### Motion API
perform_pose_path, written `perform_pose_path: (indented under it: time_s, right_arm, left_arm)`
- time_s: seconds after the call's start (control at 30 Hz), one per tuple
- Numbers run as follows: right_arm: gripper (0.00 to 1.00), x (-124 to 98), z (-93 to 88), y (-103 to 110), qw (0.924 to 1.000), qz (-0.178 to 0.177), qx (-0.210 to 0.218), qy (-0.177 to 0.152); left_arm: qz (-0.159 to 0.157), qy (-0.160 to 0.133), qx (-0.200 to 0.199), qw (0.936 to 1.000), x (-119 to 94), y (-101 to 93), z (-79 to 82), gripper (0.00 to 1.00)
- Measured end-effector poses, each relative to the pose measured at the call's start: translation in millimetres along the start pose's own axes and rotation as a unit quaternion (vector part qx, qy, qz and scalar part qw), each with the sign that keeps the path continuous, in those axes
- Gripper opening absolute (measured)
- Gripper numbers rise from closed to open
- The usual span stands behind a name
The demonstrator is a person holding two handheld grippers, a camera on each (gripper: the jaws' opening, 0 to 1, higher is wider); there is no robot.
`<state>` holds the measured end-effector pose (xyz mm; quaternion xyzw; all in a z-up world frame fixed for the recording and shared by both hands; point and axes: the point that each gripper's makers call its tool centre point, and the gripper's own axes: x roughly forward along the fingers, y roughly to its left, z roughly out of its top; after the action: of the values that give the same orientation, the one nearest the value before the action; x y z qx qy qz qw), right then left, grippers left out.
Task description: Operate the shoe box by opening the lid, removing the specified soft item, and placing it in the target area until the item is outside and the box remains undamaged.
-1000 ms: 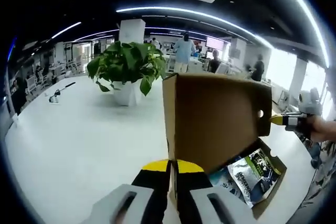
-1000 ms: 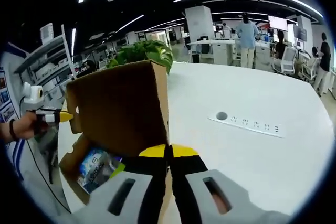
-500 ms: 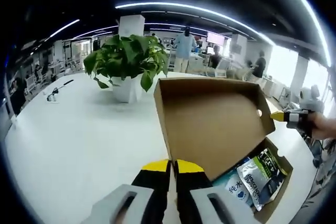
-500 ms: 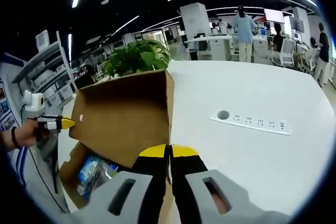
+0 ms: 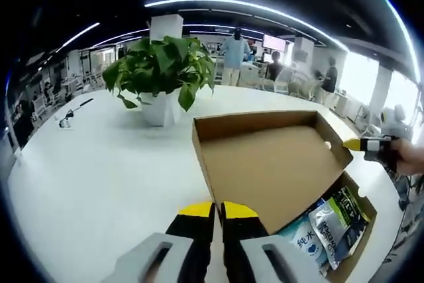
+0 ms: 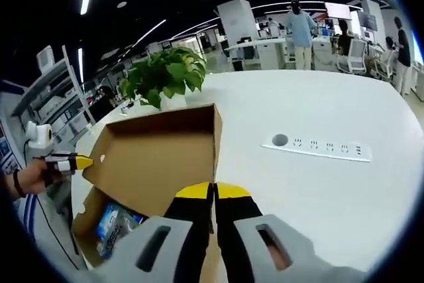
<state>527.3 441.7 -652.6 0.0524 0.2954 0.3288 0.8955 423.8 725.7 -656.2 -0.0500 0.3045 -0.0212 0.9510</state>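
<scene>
Most of our shoe box behind its raised lid; print on our packets too small.

Both views close behind opposite lid corners, sharing box, white table, plant

The left claw has two black jaws with yellow tips, and each jaw sits in a light grey housing with an oval slot. The right claw looks the same: black jaws, yellow caps, grey housings with slots. In the right gripper view a hand wears a dark band at the wrist.
</scene>
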Motion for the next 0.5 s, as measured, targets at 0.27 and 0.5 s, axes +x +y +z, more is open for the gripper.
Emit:
perform_pose_path:
  time_s: [0.27, 0.5]
  right_arm:
    - [0.00, 10, -2.7, -4, 0.9999, -0.004, 0.011, 0.010]
    - [0.00, 16, -5.8, -6, 0.9997, -0.007, 0.010, 0.021]
  left_arm:
    - [0.000, 0.012, -0.001, 0.9999, 9, 3.3, -2.4, 0.03]
    - [0.001, 0.019, -0.007, 0.9998, 15, 5.9, -4.3, 0.04]
